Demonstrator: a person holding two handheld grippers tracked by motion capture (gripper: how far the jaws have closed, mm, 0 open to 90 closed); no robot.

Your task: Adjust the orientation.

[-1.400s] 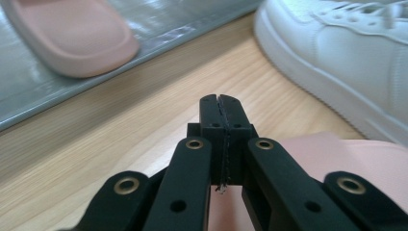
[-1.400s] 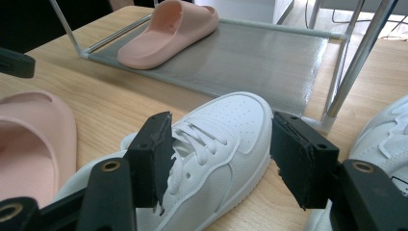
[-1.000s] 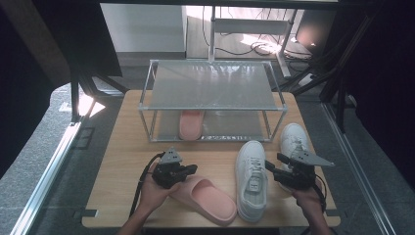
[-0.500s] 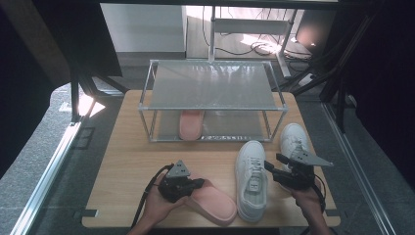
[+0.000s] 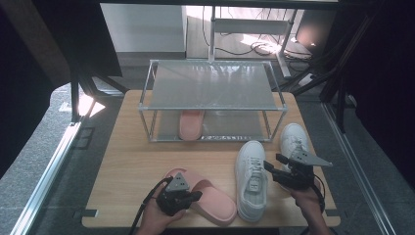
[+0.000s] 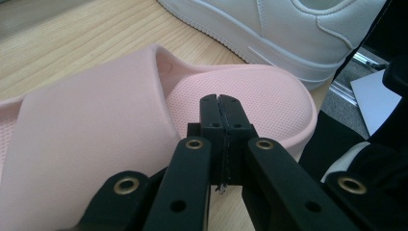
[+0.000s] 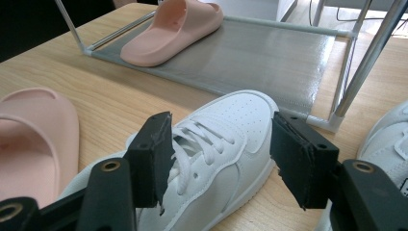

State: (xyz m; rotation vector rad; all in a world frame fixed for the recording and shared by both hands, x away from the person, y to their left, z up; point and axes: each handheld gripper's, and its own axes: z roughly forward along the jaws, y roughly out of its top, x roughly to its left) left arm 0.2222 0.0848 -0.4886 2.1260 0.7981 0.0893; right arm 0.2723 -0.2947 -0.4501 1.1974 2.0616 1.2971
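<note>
The left gripper [image 5: 195, 196] sits at the lower centre of the high view, directly over the pink slide sandal [image 5: 208, 196] lying on the wooden table [image 5: 127, 161]. In the left gripper view its jaws stand fully closed, pad against pad, with nothing between them; the tips [image 6: 219, 108] hover just above the textured footbed of the sandal [image 6: 250, 96], beside the edge of the strap.

Governing relation: the sandal lies immediately beneath and ahead of the left gripper. In the high view its long axis runs diagonally, from the middle left down toward the lower right of the frame. The left hand is by far the nearer; the right gripper [image 5: 276, 169] is well apart from it, at the lower right.

The right gripper's jaws stand wide. In the right gripper view they straddle the white lace-up sneaker [image 7: 211, 144] without the pads pressing on it. A second white sneaker [image 5: 293, 139] lies just beside it at the right edge of the table.

The matching pink sandal [image 5: 191, 125] rests on the lower shelf of the metal shoe rack [image 5: 213, 107], upper centre of the high view.

Judgement: the closed jaws must open before the strap or the sole edge can be gripped.

No brand, label or legible writing can be made out on any shoe.
</note>
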